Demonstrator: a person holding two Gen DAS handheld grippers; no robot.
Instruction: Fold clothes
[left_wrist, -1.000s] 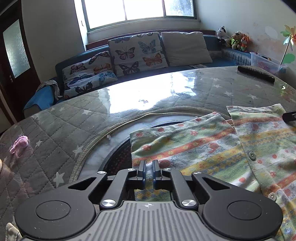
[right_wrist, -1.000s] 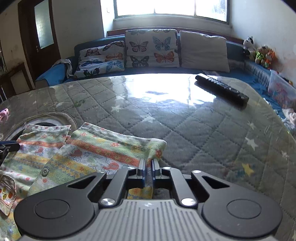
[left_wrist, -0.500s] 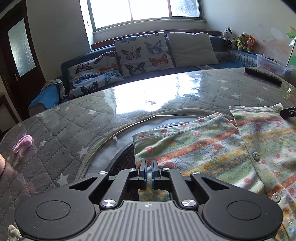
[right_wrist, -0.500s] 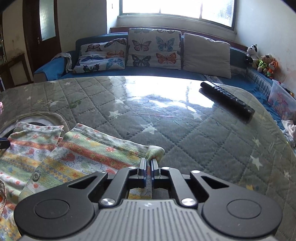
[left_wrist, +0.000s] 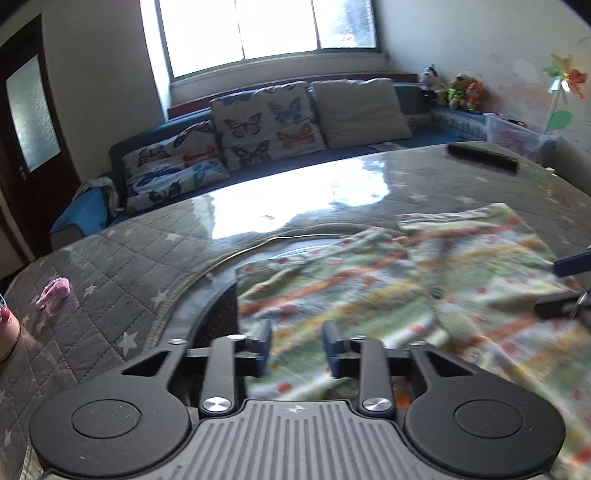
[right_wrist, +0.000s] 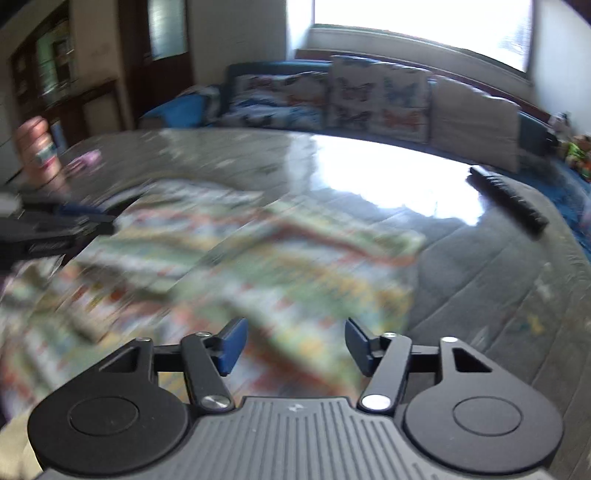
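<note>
Left claw: released, fingers spread apart, nothing between them, poised over the near edge of the shirt.
Right claw: released too, fingers wide, empty, above the shirt's near right part.
Shirt: striped, dotted with red, spread flat on the desk near its front edge; a button shows along the placket. The right-wrist view is heavily blurred, so finer folds cannot be told.
Each claw in the other's view: the right claw enters at the right edge over the shirt; the left claw lies at the left, a hand behind it.
Desk: grey quilted cover with stars under a glossy sheet.
Remote: dark, by the far right edge, well apart from the shirt.
Pink object: small, near the left edge.
Sofa: behind the desk, with butterfly cushions.
</note>
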